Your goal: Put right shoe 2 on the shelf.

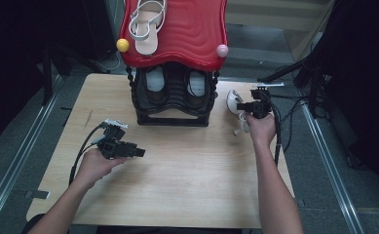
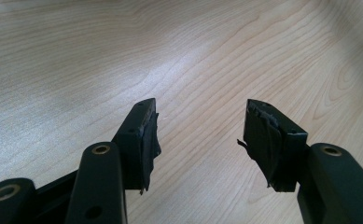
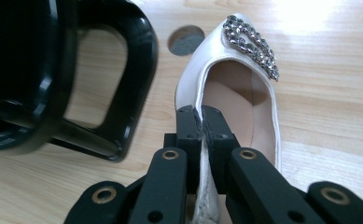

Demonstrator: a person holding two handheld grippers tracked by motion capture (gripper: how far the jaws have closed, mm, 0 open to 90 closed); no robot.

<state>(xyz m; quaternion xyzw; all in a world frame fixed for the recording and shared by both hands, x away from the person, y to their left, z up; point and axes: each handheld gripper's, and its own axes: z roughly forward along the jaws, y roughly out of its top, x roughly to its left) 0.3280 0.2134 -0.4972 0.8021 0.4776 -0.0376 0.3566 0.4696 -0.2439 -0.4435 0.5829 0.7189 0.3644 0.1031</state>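
A white shoe [image 3: 237, 88] with a rhinestone buckle on its toe lies on the wooden table [image 1: 187, 165], to the right of a black shoe rack [image 1: 173, 100]. My right gripper [image 3: 201, 114] is shut on the shoe's side wall, which is pinched between its jaws. In the high view the same right gripper [image 1: 254, 105] sits over the white shoe [image 1: 233, 101]. My left gripper [image 1: 141, 152] rests low over the table's left part, open, with bare wood between its fingers [image 2: 144, 135]. A white strappy sandal [image 1: 147, 24] lies on the rack's red top shelf [image 1: 192, 34].
The rack's lower tier holds a pair of dark shoes [image 1: 175, 85]. A yellow ball [image 1: 123, 45] and a pink ball [image 1: 222, 50] cap the red shelf's front corners. Cables [image 1: 294, 107] trail off the table's right edge. A round hole [image 3: 186, 39] is in the tabletop beside the shoe's toe.
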